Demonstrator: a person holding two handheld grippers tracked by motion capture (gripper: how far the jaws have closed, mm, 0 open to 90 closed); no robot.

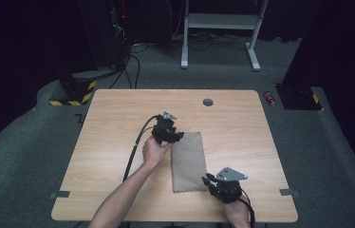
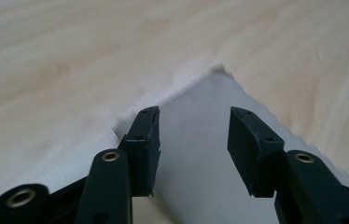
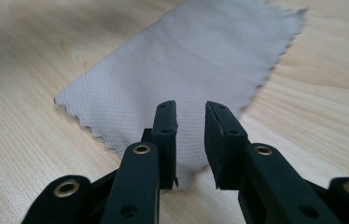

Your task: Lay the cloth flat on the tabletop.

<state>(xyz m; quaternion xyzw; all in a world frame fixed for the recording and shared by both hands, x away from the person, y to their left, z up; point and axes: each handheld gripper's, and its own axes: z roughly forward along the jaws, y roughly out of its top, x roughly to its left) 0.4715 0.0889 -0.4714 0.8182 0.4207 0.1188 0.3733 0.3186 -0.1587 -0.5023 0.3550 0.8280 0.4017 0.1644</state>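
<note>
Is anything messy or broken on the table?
Nothing stands out. The grey cloth lies flat and smooth on the wooden table, folded into a neat strip. Its zigzag edges look cut that way, not torn. Nothing has spilled.

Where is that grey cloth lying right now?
In the high view the grey cloth lies flat near the table's middle, between the left tool and right tool.

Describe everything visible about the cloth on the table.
The cloth is a grey-beige rectangle of fine woven fabric with pinked, zigzag edges. It lies flat, possibly folded double, long side running away from the person, on the wooden table. The left gripper is at its far left corner, the right gripper at its near right corner, jaws open, not pinching.
</note>
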